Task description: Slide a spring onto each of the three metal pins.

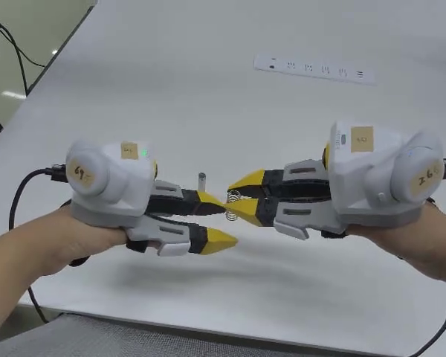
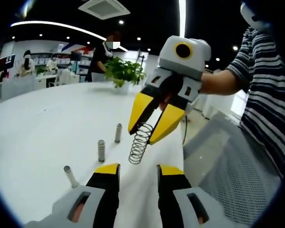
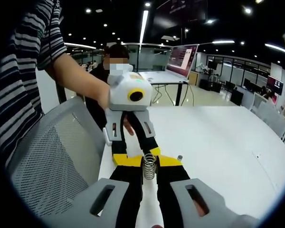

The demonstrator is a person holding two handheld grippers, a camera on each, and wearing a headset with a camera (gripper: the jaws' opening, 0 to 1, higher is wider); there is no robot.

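Metal pins (image 2: 101, 150) stand in a row of three on the white table (image 1: 171, 104), at the left of the left gripper view. The two farther ones look ribbed, as if already sleeved, though I cannot be sure. The nearest pin (image 2: 70, 175) looks bare. The left gripper (image 1: 230, 220) hovers above the table with its jaws apart and nothing between them, probably ready to take or steady the coil. Just right of it, one spring (image 2: 139, 144) hangs in the air between the two tools, well above the pins. It is pinched near its upper end, so most of its length dangles free below the tips, a grip that leaves the open lower end clear to go over a pin head. The right gripper (image 1: 232, 197) has its jaws closed on that spring and points toward the left one. In my judgement the spring next needs lowering over the bare pin, and so light a side pinch could let it swing or slip.
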